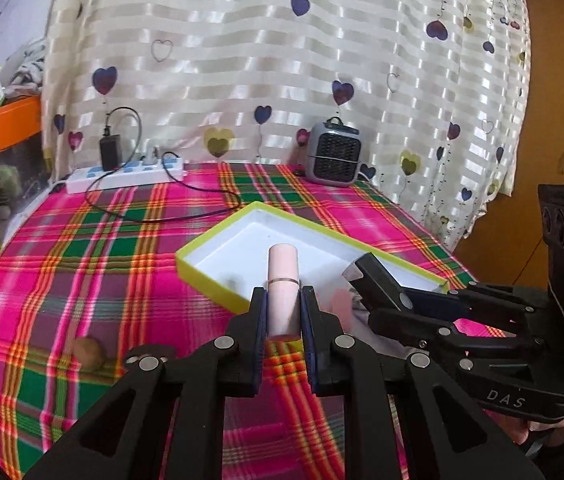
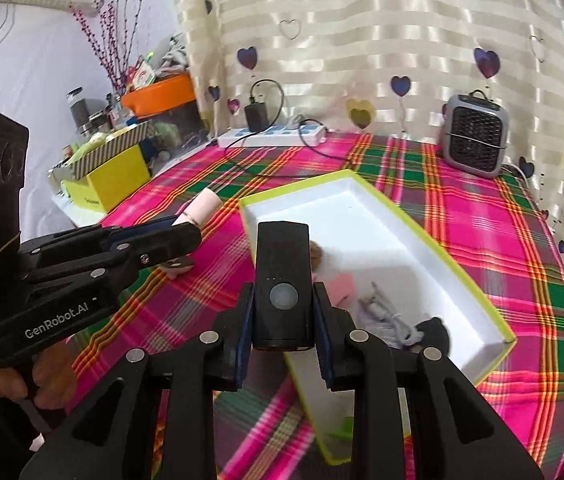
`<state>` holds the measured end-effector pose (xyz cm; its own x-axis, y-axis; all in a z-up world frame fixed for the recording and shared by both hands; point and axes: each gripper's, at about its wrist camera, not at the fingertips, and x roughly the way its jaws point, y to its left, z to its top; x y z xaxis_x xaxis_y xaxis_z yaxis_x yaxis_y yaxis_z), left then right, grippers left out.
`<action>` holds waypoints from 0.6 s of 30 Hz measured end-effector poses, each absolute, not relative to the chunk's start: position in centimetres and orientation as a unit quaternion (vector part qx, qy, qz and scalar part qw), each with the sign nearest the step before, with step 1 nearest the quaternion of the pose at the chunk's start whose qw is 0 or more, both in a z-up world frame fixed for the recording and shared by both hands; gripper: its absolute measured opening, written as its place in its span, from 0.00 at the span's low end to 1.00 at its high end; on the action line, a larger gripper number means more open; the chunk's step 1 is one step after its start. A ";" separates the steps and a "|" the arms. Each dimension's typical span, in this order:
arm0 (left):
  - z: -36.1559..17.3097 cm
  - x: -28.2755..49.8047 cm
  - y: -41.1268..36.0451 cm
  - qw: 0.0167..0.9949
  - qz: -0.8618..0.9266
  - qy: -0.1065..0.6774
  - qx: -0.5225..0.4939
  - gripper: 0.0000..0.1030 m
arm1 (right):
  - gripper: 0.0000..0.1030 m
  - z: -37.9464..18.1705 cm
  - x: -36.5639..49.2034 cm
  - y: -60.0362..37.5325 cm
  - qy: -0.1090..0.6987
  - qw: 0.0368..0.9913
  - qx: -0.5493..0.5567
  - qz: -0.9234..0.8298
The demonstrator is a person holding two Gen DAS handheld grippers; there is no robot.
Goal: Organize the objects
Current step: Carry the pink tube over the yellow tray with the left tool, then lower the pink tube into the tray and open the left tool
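My left gripper (image 1: 282, 308) is shut on a pale pink tube (image 1: 282, 280) with a metal ring, held just above the near edge of a white box with a yellow-green rim (image 1: 266, 232). The right wrist view shows the same left gripper (image 2: 174, 240) and pink tube (image 2: 204, 206) left of the box (image 2: 362, 220). My right gripper (image 2: 282, 312) is shut on a black device with a round grey button (image 2: 282, 280), over the box's near left side. In the left wrist view, the right gripper (image 1: 362, 276) reaches in from the right. A pink item (image 2: 342, 284) and grey cords (image 2: 382, 316) lie in the box.
A plaid cloth (image 1: 102, 260) covers the table. A white power strip (image 1: 122, 174) with a black charger and trailing cable sits at the back, beside a small grey heater (image 1: 334, 152). A brown nut-like object (image 1: 88, 352) lies at the near left. A yellow box (image 2: 110, 184) stands off the table's left edge.
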<state>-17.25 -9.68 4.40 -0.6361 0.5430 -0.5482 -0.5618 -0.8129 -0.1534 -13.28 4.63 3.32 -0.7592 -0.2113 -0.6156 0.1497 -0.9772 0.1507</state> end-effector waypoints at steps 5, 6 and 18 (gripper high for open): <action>3.6 -17.9 -7.9 0.315 0.898 0.018 -0.306 0.14 | 0.27 3.4 -13.5 6.6 -0.057 0.078 0.328 -0.940; 3.4 -17.9 -7.5 0.316 0.897 0.021 -0.308 0.14 | 0.27 3.3 -13.6 7.0 -0.058 0.073 0.329 -0.940; 1.4 -19.8 -2.9 0.338 0.870 0.051 -0.355 0.14 | 0.27 1.8 -14.8 9.9 -0.072 0.029 0.357 -0.931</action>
